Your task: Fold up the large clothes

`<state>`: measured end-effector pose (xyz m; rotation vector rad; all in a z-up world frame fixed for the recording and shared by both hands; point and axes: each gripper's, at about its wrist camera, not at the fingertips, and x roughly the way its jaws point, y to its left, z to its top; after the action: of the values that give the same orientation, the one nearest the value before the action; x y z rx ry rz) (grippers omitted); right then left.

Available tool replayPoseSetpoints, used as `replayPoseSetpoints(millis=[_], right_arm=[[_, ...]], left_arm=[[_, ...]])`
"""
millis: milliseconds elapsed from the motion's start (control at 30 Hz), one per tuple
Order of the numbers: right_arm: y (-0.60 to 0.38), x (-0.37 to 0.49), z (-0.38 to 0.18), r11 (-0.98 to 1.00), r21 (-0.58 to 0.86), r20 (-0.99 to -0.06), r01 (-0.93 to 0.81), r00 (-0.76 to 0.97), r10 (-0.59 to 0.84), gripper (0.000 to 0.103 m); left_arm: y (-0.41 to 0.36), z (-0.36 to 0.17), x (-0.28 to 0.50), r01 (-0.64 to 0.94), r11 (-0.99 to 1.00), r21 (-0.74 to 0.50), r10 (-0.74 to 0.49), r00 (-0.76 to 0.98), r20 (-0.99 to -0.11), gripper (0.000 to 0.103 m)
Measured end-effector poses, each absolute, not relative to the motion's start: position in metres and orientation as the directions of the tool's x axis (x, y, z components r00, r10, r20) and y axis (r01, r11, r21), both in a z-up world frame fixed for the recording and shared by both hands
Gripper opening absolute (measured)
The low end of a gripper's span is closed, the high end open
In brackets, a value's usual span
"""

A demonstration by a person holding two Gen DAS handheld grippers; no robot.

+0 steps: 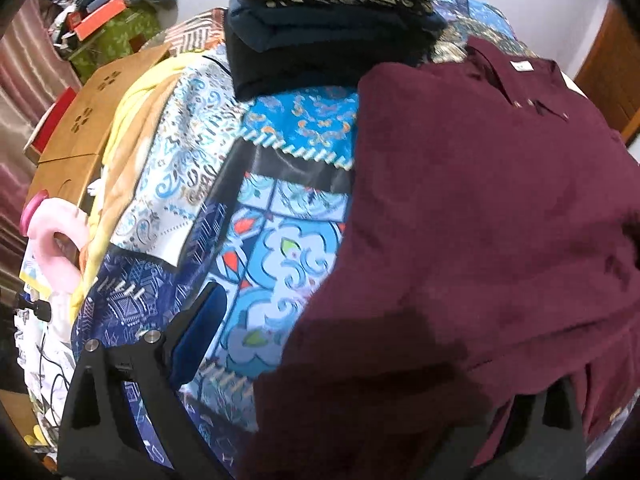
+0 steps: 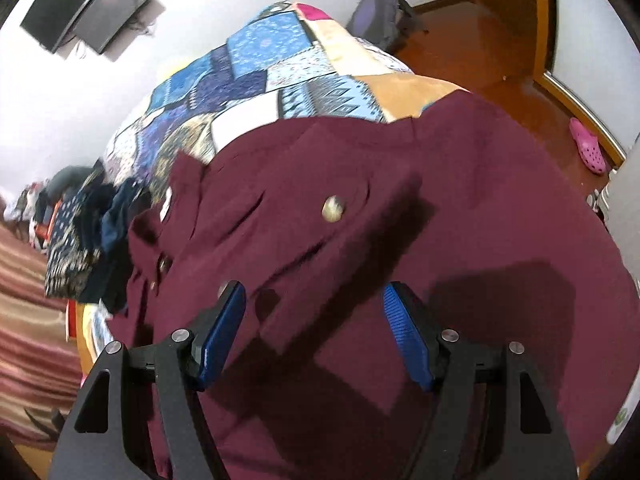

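A large maroon collared shirt (image 1: 480, 220) lies spread on a patchwork bedspread (image 1: 272, 240), collar and white label toward the far side. It also fills the right wrist view (image 2: 400, 240), where a sleeve with a pale button (image 2: 333, 208) is folded across its body. My left gripper (image 1: 320, 360) stands wide open; its left finger (image 1: 200, 336) is over the bedspread, and the shirt's edge drapes over and hides the right finger. My right gripper (image 2: 314, 320) is open and empty, just above the shirt's folded sleeve.
A stack of folded dark clothes (image 1: 320, 32) sits beyond the shirt, also seen in the right wrist view (image 2: 88, 248). A wooden headboard (image 1: 80, 120) and clutter lie left. A wooden floor (image 2: 500, 60), a pink shoe (image 2: 586, 146) and a door are right.
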<state>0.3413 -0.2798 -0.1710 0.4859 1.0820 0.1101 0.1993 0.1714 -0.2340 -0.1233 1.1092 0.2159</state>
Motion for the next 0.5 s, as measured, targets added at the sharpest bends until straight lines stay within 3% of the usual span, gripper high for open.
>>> replayPoseSetpoints(millis=[67,100,200,333,500], right_arm=[[-0.281,0.349,-0.171,0.884,0.438,-0.815,0.162,0.486,0.315,0.063],[-0.281,0.351,-0.17,0.882,0.441,-0.812,0.168,0.493,0.313,0.042],[-0.272,0.357,-0.16,0.899,0.413,-0.818,0.145,0.492,0.296,0.018],[-0.257,0.348,-0.125,0.906,0.422,-0.757,0.026,0.56,0.336,0.015],[-0.245,0.319,-0.084,0.925,0.375,-0.679,-0.068,0.659,0.324,0.015]], left_arm=[[0.178,-0.232,0.2,-0.268,0.963,0.019,0.14,0.438,-0.888,0.096],[0.183,-0.231,0.199,-0.293,0.956,0.026,0.159,0.442,-0.883,0.096],[0.199,-0.227,0.193,-0.376,0.925,0.054,0.231,0.445,-0.865,0.096],[0.228,-0.227,0.18,-0.493,0.867,0.073,0.311,0.419,-0.853,0.096],[0.236,-0.234,0.174,-0.51,0.857,0.071,0.309,0.399,-0.863,0.096]])
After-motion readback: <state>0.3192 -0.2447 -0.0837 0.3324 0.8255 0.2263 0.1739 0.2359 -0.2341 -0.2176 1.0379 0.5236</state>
